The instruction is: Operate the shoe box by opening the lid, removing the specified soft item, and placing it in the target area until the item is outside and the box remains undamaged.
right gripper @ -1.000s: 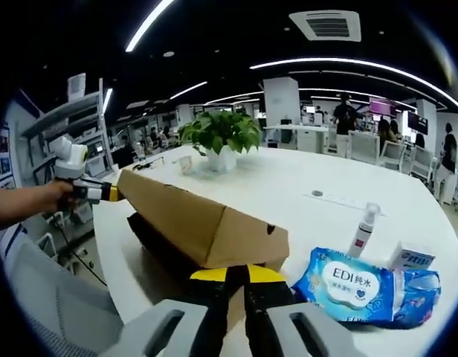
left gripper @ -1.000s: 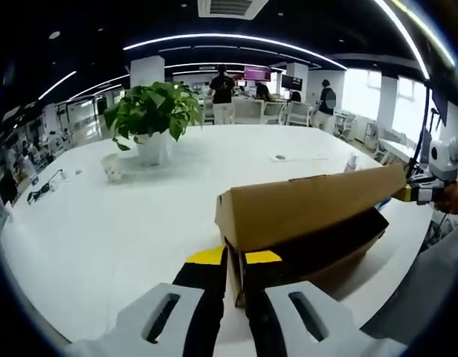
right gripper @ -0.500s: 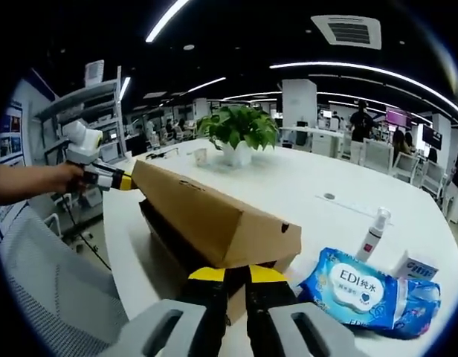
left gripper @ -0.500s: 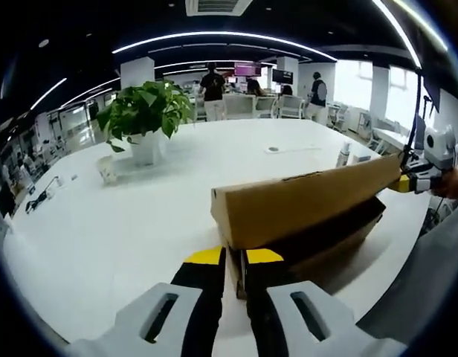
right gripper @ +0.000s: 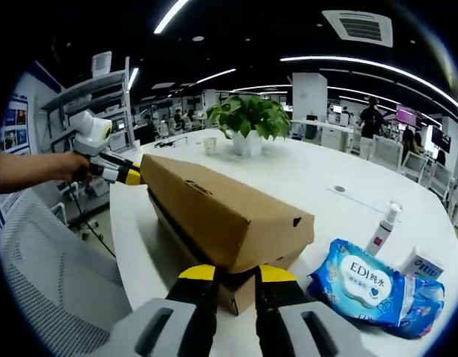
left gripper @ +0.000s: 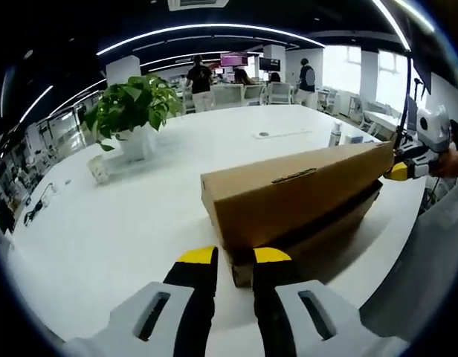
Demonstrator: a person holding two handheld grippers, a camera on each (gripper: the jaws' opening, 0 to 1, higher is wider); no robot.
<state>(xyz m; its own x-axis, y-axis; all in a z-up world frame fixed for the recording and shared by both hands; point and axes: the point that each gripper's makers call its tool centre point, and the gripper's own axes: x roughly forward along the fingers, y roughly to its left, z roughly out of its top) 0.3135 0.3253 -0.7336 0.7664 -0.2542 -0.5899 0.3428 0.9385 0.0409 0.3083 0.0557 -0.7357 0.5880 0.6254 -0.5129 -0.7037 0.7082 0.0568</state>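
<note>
You have raised the lid (left gripper: 288,195) of the shoe box (right gripper: 229,223) further than a second ago: it now sits higher over the base (left gripper: 318,242), and more of its flat top faces each camera. Your left tongs (left gripper: 234,256) and right tongs (right gripper: 236,274) have both parted a little, the gap between their yellow tips being wider than before.
</note>
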